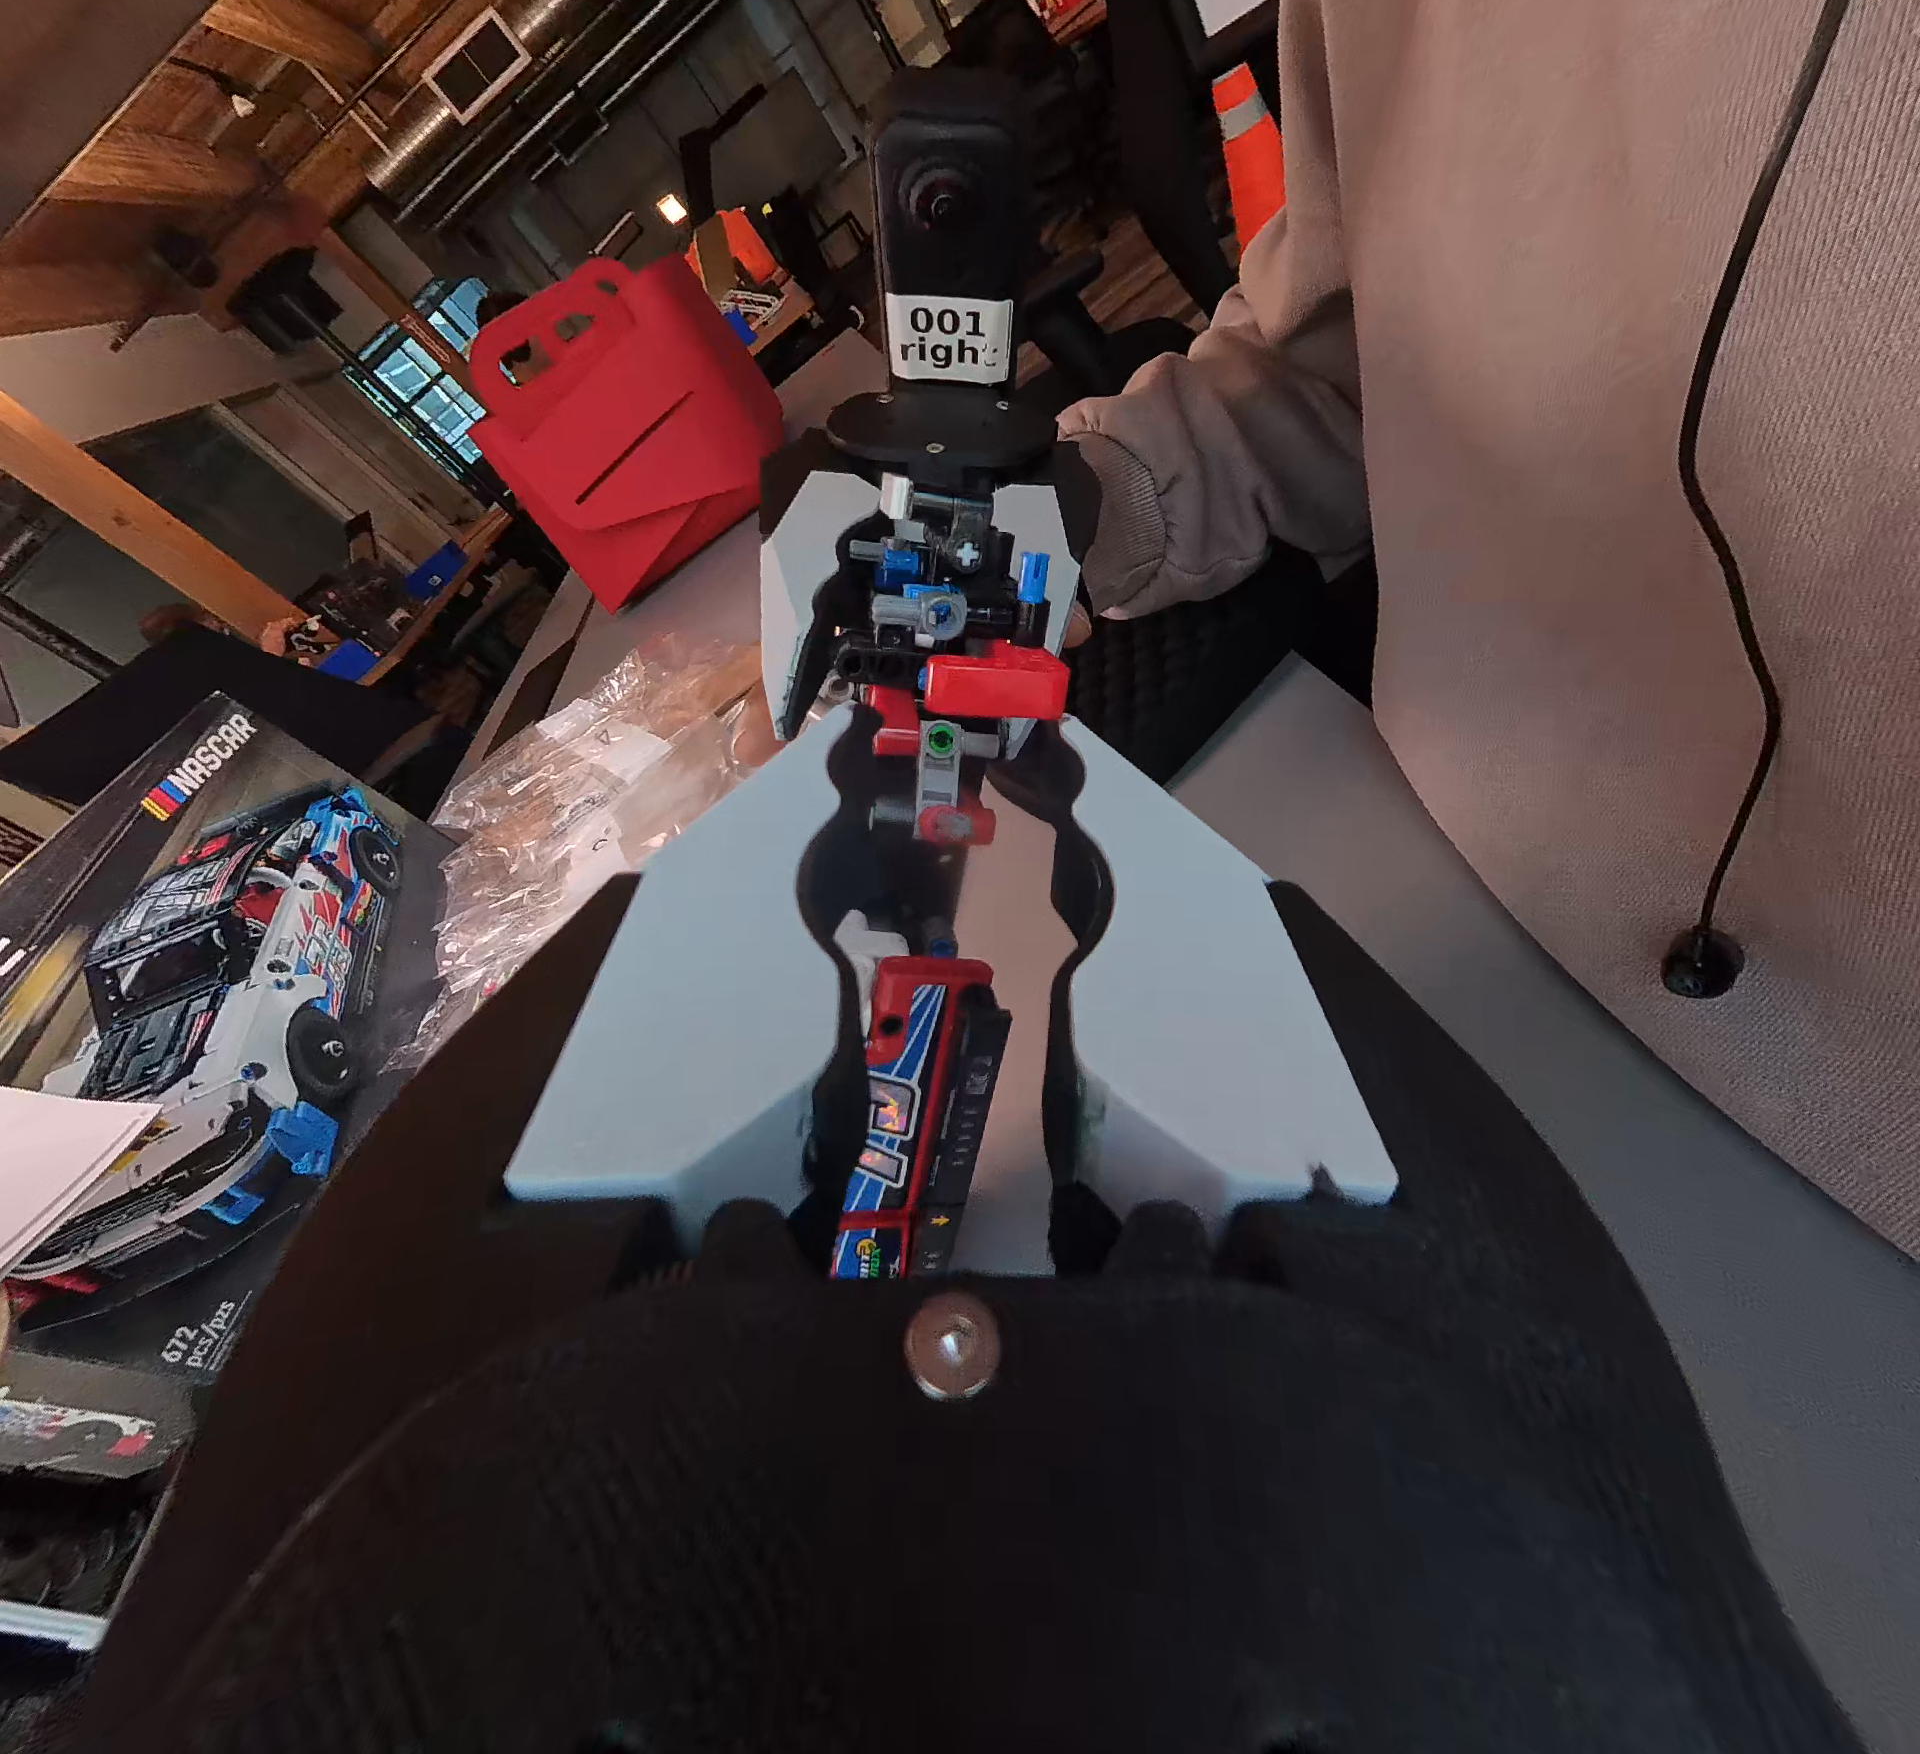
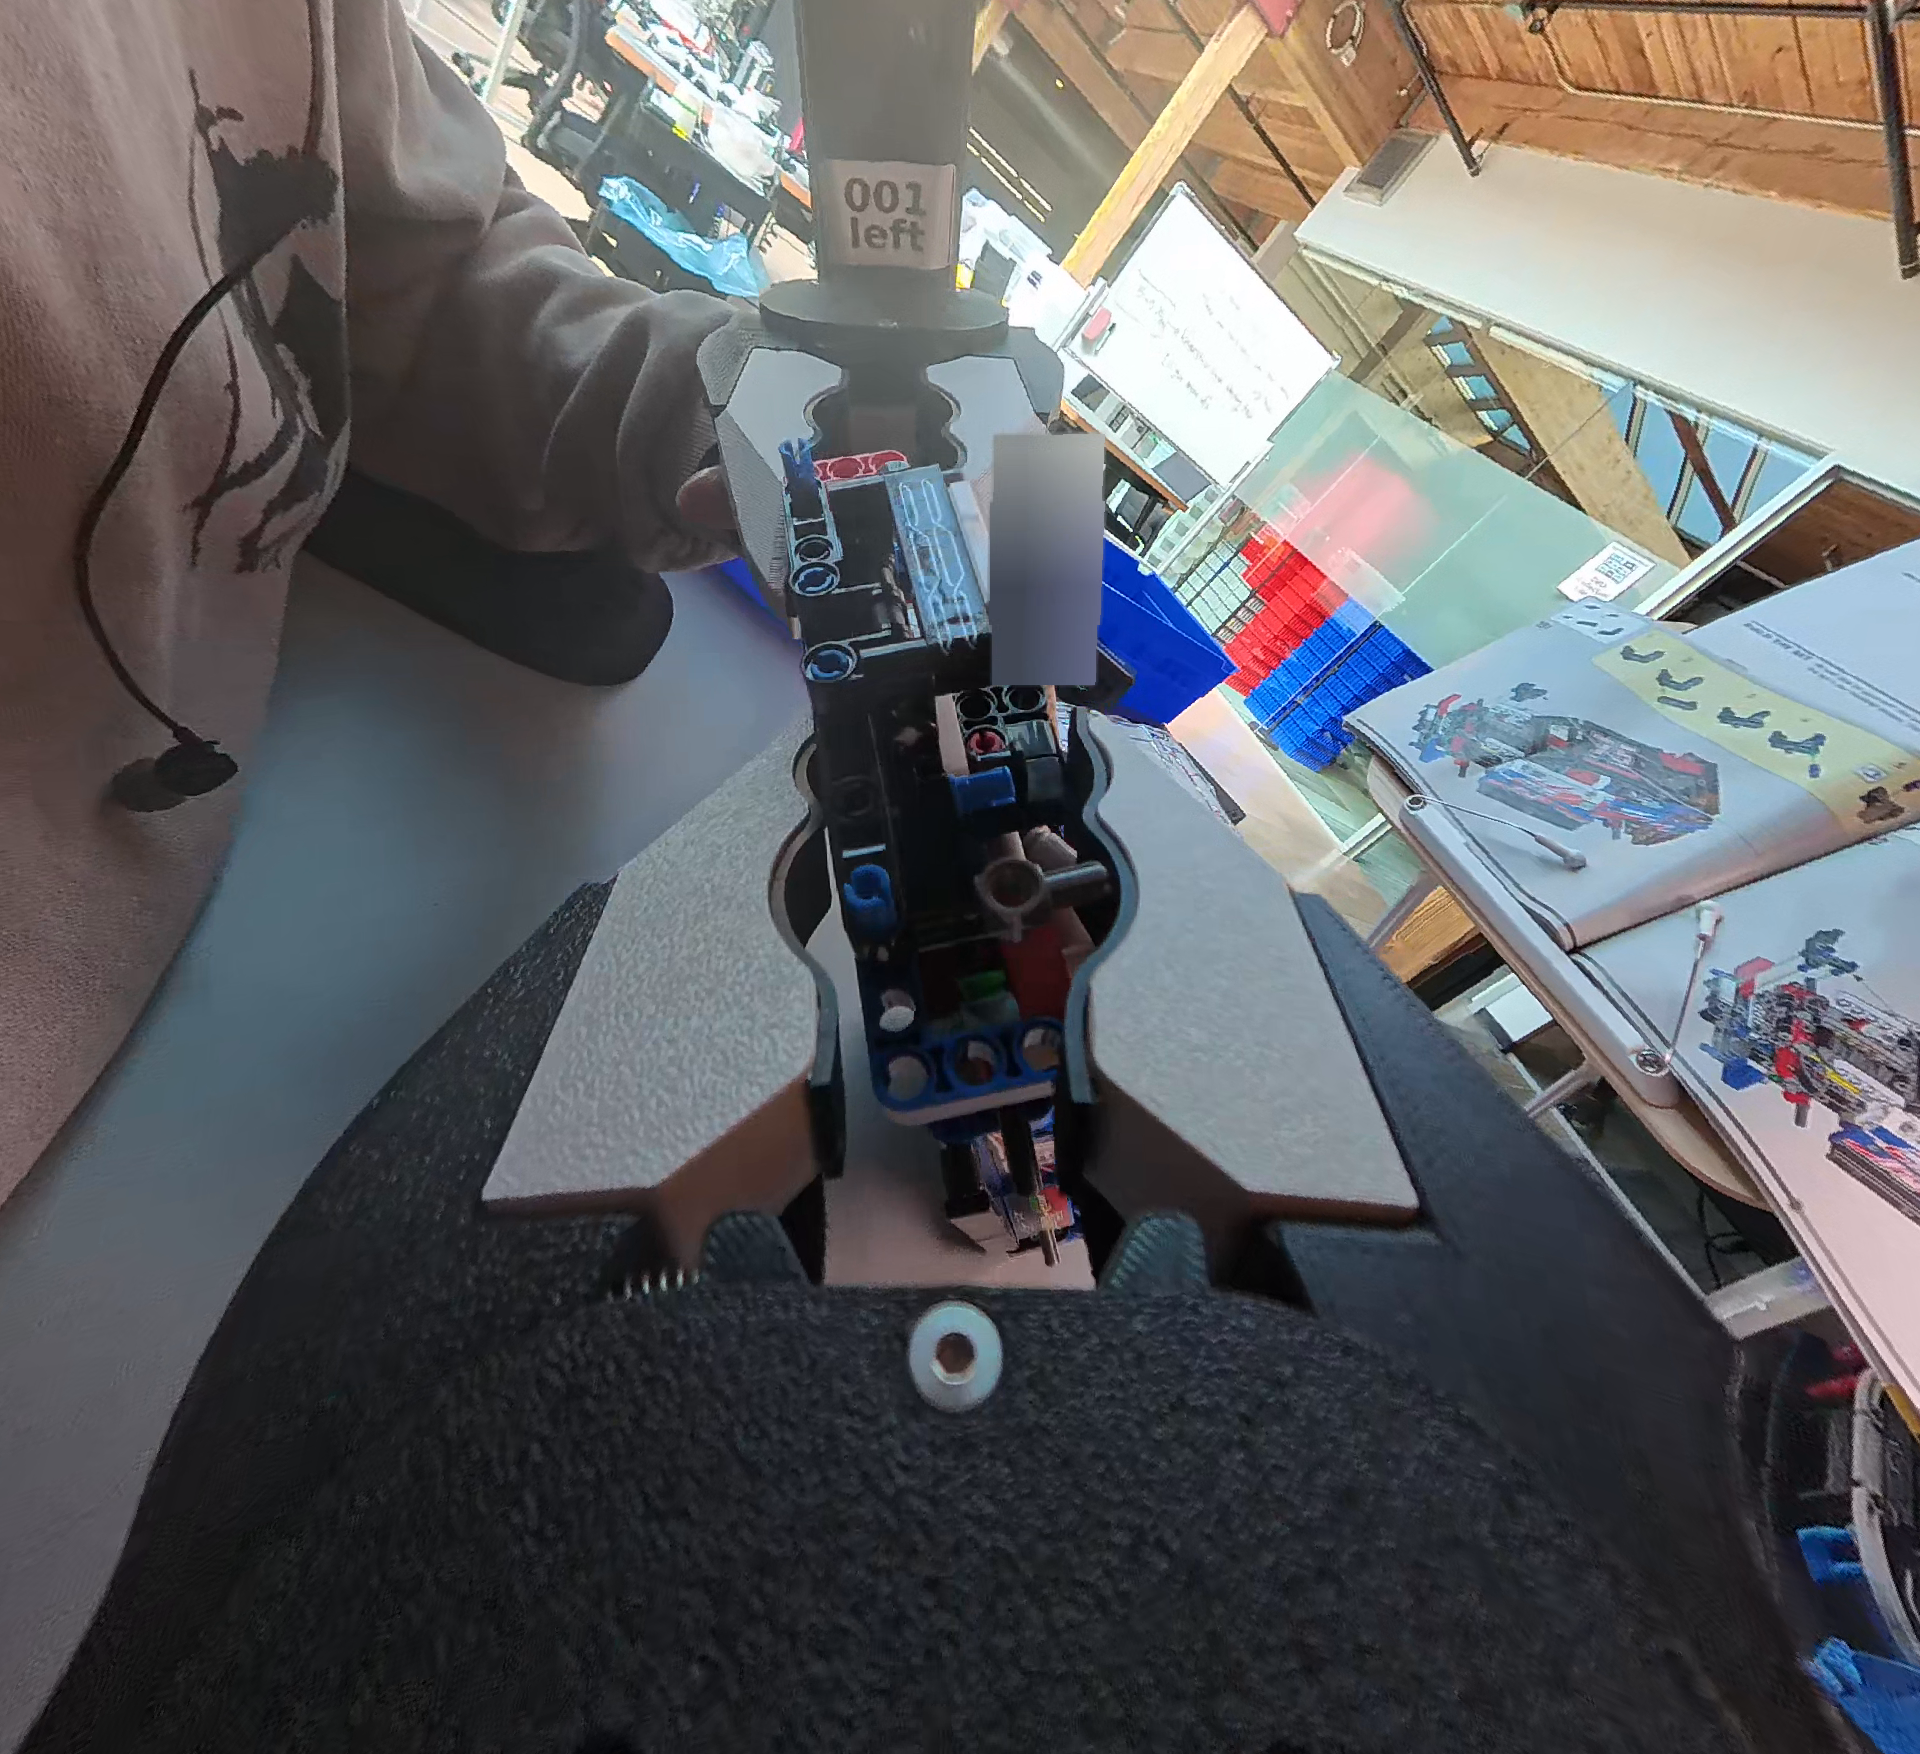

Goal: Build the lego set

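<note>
A partly built lego car assembly (image 1: 920, 1107) of black, red and blue technic parts, with a red and blue stickered panel, is held in the air between both grippers. My left gripper (image 1: 951, 769) is shut on one end of it. My right gripper (image 1: 914, 582) faces it from the far side and is shut on the other end, near a red piece (image 1: 997, 681). In the right wrist view, my right gripper (image 2: 945, 748) clamps the assembly (image 2: 935, 873) along its length, and my left gripper (image 2: 883, 457) grips the far end. Most of the model is hidden between the fingers.
A lego set box (image 1: 208, 977) and crumpled clear plastic bags (image 1: 582, 790) lie on the grey table (image 1: 1558, 1185) to the left. A red bag-shaped holder (image 1: 623, 437) stands behind. An open instruction booklet (image 2: 1662, 769) is at the right. The person's beige hoodie (image 1: 1558, 354) is close by. Only a small space, under 4 cm, lies between the two pairs of fingers.
</note>
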`<state>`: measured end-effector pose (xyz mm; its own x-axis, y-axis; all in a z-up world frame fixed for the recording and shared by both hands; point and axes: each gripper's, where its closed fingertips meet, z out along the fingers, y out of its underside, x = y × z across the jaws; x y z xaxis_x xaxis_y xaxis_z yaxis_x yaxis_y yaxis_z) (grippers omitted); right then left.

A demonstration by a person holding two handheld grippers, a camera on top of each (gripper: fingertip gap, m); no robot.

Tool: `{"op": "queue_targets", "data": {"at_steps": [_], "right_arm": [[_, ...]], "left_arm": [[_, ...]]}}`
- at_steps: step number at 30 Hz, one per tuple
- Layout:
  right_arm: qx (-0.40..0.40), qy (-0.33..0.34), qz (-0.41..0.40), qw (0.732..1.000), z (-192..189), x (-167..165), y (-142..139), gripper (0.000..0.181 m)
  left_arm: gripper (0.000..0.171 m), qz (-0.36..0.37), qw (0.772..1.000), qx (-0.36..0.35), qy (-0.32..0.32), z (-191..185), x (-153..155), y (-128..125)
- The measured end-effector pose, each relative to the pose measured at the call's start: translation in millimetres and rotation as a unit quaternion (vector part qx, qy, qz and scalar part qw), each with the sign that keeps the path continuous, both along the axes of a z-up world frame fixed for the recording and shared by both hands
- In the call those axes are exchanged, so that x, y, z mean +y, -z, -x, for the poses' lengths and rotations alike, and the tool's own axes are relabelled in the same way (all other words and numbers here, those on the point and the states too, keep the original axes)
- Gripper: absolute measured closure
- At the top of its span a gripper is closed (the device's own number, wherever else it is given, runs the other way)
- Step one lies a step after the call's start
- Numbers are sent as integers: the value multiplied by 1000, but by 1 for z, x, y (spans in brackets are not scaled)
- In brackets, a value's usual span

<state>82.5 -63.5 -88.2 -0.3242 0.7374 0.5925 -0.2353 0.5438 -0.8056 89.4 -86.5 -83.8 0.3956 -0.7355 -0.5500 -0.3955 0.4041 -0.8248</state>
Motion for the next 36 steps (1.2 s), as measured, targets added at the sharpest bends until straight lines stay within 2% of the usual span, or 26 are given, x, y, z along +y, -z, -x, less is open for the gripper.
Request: {"op": "queue_targets", "data": {"at_steps": [9,12,18,22,23,29,31,36], "right_arm": [[-31,-23,22,999,-6,-1,6,137],[-38,-20,38,998,-7,1,7,136],[-50,-26,36,998,-8,-5,13,135],[-66,-32,32,997,-7,-6,21,134],[-66,-35,34,997,-7,-6,21,134],[-66,-33,45,996,-9,-6,23,133],[-72,-30,45,996,-10,-7,26,132],[-68,-17,52,996,-5,-7,22,133]], "left_arm": [[145,-40,999,24,1,-11,-1,4],[145,-33,999,13,3,-15,1,4],[142,-25,999,36,28,-17,-6,12],[137,-109,986,126,6,-16,-5,23],[134,-110,984,137,3,-17,-5,25],[139,-136,978,159,-18,-23,1,26],[148,-136,979,150,-24,-23,3,23],[156,-151,979,135,-39,-20,1,21]]}}
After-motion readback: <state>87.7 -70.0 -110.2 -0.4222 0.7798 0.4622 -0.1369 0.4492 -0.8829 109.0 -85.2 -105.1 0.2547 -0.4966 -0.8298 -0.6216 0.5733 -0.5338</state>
